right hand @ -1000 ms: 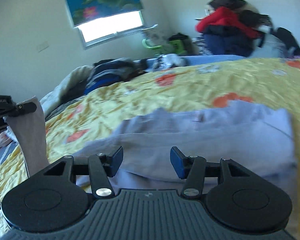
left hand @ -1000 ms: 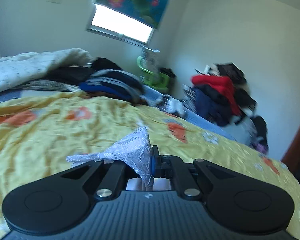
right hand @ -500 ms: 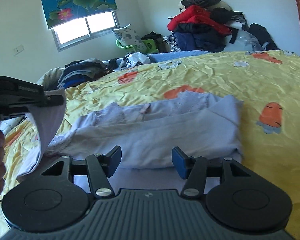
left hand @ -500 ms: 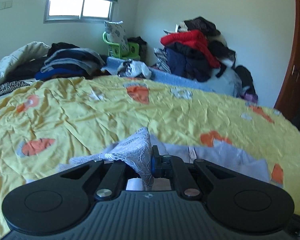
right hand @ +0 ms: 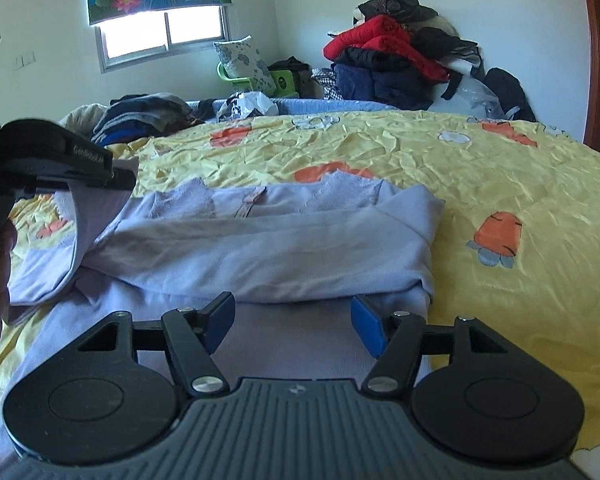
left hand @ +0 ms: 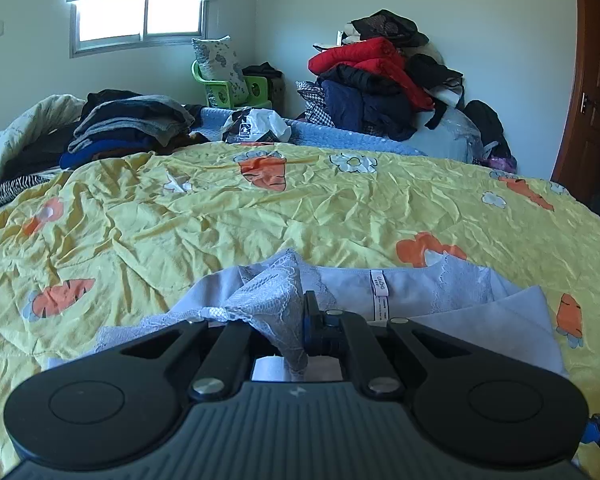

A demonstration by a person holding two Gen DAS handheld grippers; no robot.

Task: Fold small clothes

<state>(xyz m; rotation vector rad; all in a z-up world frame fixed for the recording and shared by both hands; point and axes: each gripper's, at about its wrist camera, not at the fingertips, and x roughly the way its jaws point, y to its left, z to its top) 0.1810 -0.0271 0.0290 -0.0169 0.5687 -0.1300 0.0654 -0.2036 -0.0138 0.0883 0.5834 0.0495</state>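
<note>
**Lavender garment half folded on the yellow bedspread**

Lavender garment (right hand: 260, 248) lies on the yellow carrot-print bedspread (right hand: 440, 168), near its front edge, one layer folded across it. The left gripper (left hand: 300, 320) is clamped on the garment's lace edge (left hand: 276, 292) and holds that corner lifted. A second ago this gripper faced bare bedspread with the lace in its grip; now it sits over the garment, whose label shows just beyond. The right gripper (right hand: 292, 322) hovers low over the cloth, its jaws opening wider than before, nothing pinched between them.
</note>
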